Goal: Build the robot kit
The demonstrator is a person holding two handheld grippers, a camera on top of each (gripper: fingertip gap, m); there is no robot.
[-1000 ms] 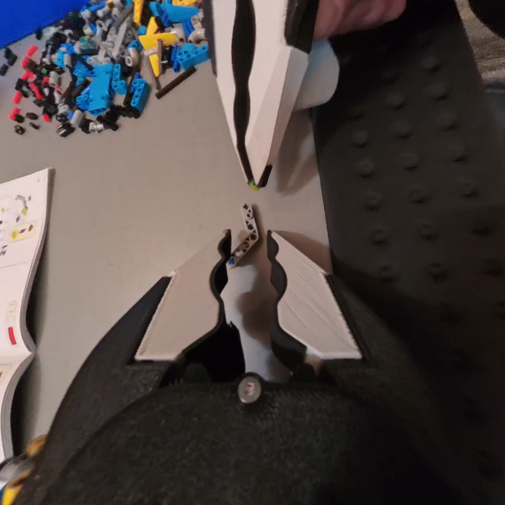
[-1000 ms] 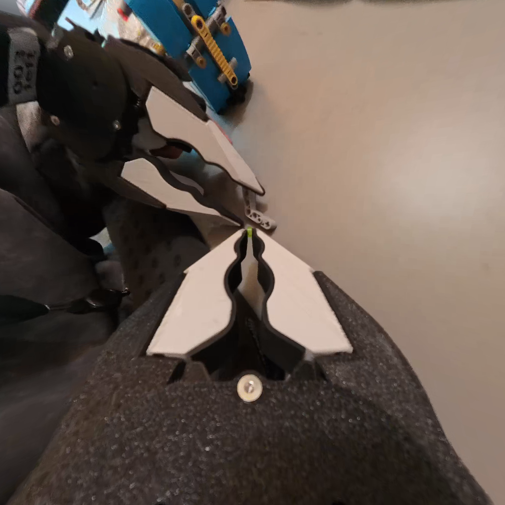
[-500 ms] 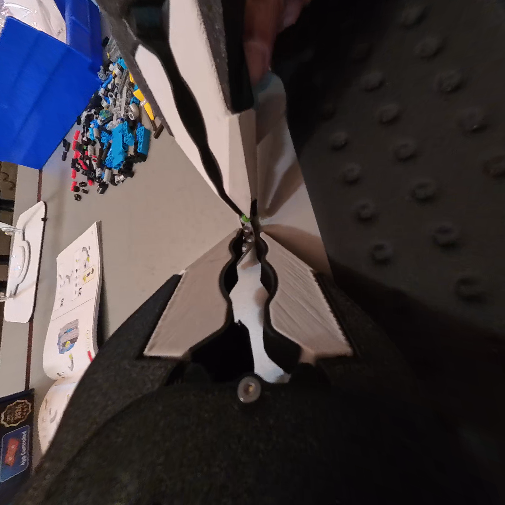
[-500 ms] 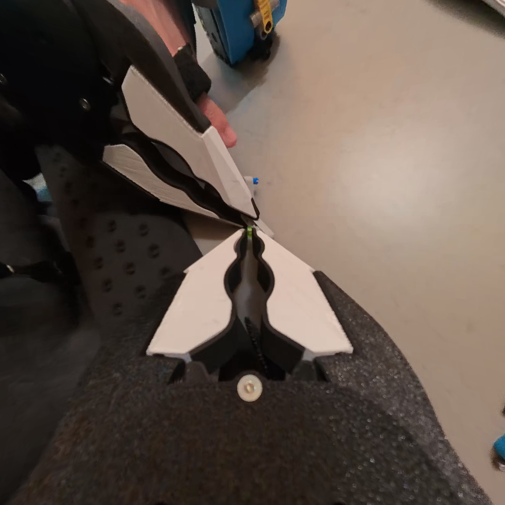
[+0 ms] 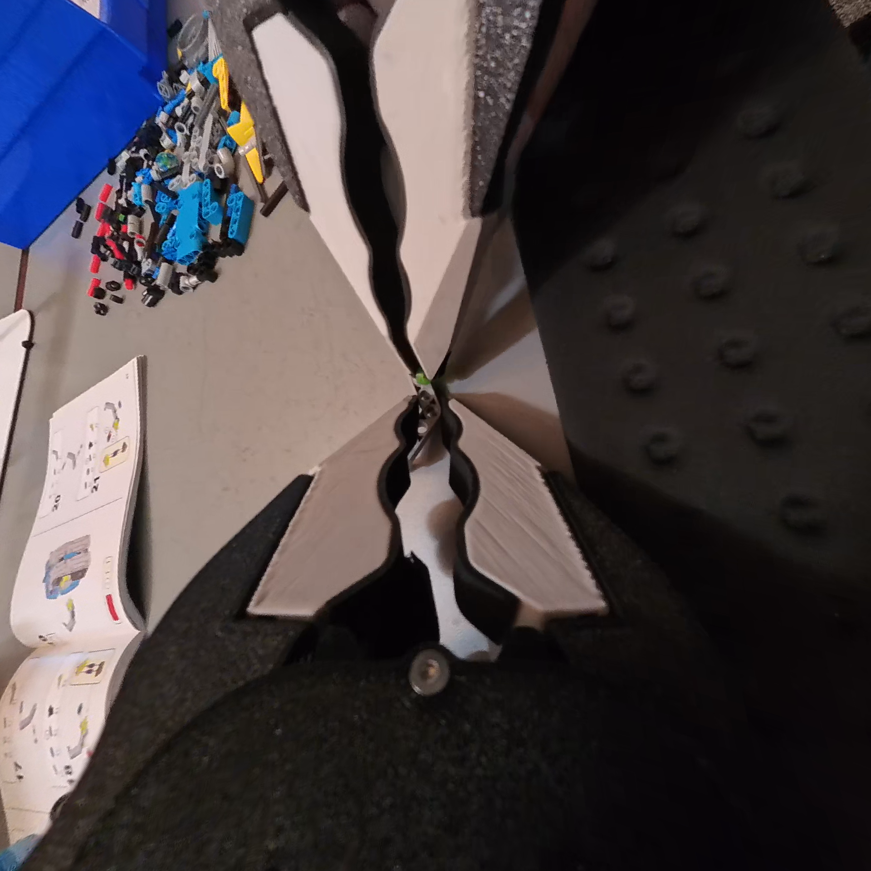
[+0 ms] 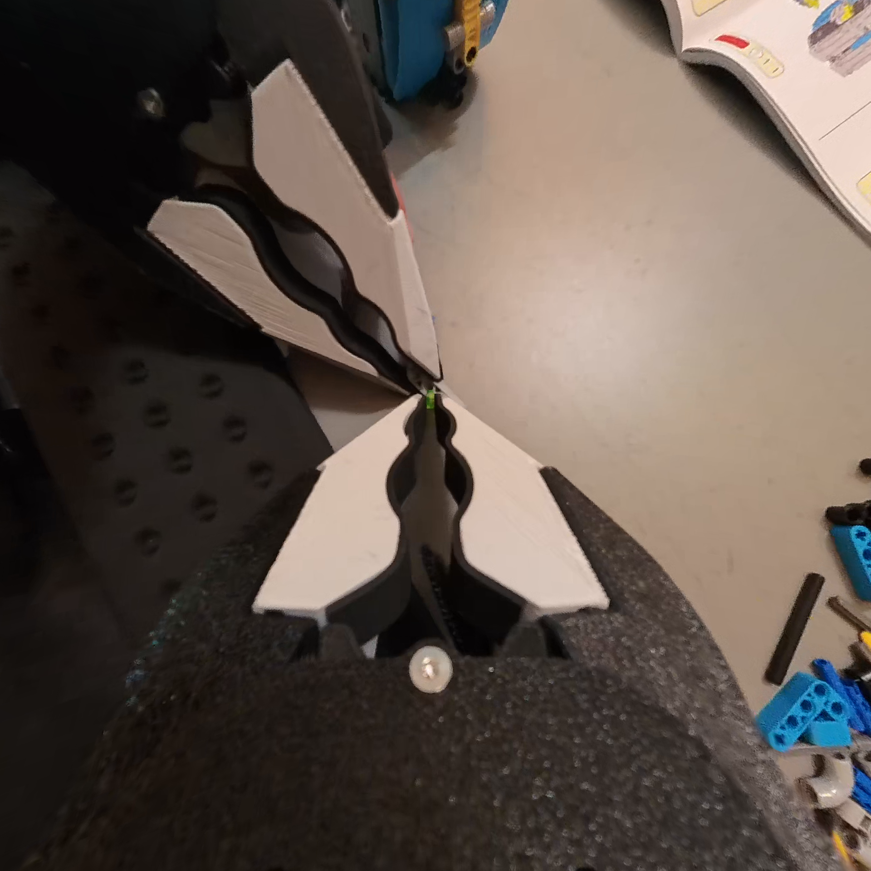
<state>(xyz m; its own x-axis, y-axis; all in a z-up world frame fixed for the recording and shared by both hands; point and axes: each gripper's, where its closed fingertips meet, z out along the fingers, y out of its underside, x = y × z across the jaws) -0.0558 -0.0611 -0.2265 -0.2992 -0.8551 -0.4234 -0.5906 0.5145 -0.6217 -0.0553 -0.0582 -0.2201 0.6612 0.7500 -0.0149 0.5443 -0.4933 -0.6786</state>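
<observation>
At frame centre of the left wrist view, a grey beam (image 5: 425, 417) sat clamped between the tips of the left gripper (image 5: 425, 403). Touching its upper end was a green pin (image 6: 430, 400), pinched by the right gripper (image 6: 428, 404), whose tips met the left's. Below lay the table (image 5: 264, 377), a dark dotted mat (image 5: 707, 283) at right, a booklet (image 5: 89, 495) at lower left, and a parts pile (image 5: 174, 207) and blue bin (image 5: 56, 118) at upper left.
</observation>
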